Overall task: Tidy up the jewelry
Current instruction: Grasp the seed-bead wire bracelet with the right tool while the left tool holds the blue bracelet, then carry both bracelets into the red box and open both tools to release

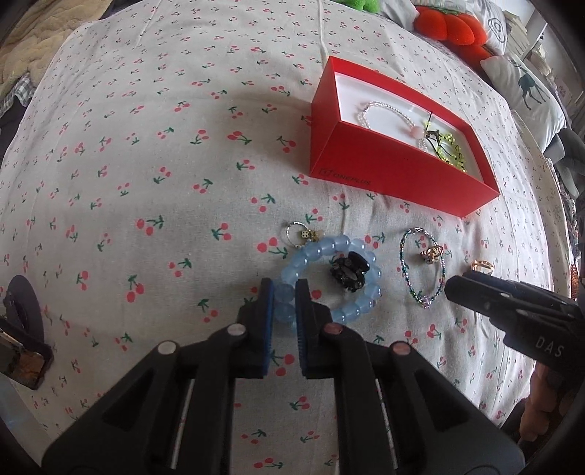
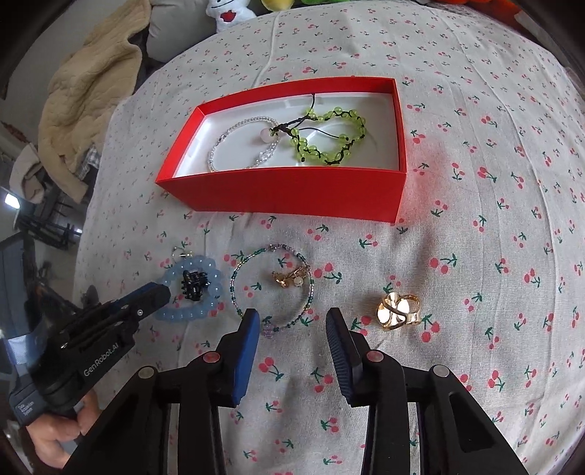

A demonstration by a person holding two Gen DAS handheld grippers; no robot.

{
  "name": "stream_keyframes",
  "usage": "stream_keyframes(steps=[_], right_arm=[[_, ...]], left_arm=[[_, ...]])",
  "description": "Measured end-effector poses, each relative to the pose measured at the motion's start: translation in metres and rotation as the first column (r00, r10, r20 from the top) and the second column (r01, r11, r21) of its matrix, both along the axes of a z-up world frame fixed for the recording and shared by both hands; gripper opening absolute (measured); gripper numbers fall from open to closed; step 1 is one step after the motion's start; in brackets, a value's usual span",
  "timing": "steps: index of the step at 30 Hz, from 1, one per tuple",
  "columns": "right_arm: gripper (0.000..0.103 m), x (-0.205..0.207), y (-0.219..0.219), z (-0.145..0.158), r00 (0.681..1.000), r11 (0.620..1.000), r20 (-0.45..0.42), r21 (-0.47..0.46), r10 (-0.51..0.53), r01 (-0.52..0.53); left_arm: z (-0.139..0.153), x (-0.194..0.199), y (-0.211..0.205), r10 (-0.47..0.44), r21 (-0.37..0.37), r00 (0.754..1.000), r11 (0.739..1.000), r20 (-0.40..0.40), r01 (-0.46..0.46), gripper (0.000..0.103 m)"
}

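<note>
A red box (image 1: 387,182) (image 2: 285,193) lies on the cherry-print sheet and holds a clear bead bracelet (image 2: 237,142) and a green bead bracelet (image 2: 329,146). My left gripper (image 1: 284,292) is shut on a pale blue bead bracelet (image 1: 351,310) (image 2: 197,310) with a black clip (image 1: 349,272) inside its ring. My right gripper (image 2: 292,316) is open and empty above the sheet, near a thin beaded bracelet (image 2: 270,288) (image 1: 424,270) that rings a small gold piece (image 2: 290,277). A gold ring (image 2: 396,310) lies to the right.
A small ring with a charm (image 1: 301,234) lies just beyond the blue bracelet. Plush toys (image 1: 453,25) and pillows (image 1: 526,87) sit at the bed's far edge. A beige blanket (image 2: 87,109) hangs at the left.
</note>
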State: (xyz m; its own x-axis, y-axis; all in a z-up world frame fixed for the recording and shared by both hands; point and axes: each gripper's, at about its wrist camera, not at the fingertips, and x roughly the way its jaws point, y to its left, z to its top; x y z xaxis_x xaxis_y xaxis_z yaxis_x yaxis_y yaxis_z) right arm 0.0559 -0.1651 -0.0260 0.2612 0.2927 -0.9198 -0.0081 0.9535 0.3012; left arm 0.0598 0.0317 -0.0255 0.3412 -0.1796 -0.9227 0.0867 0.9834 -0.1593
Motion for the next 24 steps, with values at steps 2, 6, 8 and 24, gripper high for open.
stream_keyframes(steps=[2,6,8,24], right_arm=[[0.037,0.003,0.002,-0.007,1.0,1.0,-0.017,-0.017,-0.017,0.017],[0.033,0.006,0.009,-0.018,0.999,0.998,-0.031,-0.059,-0.024,0.022],[0.03,0.006,0.012,-0.02,1.0,0.996,-0.022,-0.085,-0.023,0.021],[0.003,-0.005,0.011,0.016,0.995,0.995,0.099,-0.104,0.013,-0.003]], left_arm=[[-0.001,0.0,0.002,0.0,-0.002,1.0,1.0,-0.002,0.0,0.013],[-0.003,0.002,0.003,-0.004,-0.004,1.0,1.0,-0.007,0.004,0.013],[-0.004,0.001,0.005,-0.004,-0.003,1.0,1.0,-0.01,0.004,0.013],[0.036,-0.002,-0.006,-0.027,-0.072,0.997,0.997,0.076,0.032,0.013]])
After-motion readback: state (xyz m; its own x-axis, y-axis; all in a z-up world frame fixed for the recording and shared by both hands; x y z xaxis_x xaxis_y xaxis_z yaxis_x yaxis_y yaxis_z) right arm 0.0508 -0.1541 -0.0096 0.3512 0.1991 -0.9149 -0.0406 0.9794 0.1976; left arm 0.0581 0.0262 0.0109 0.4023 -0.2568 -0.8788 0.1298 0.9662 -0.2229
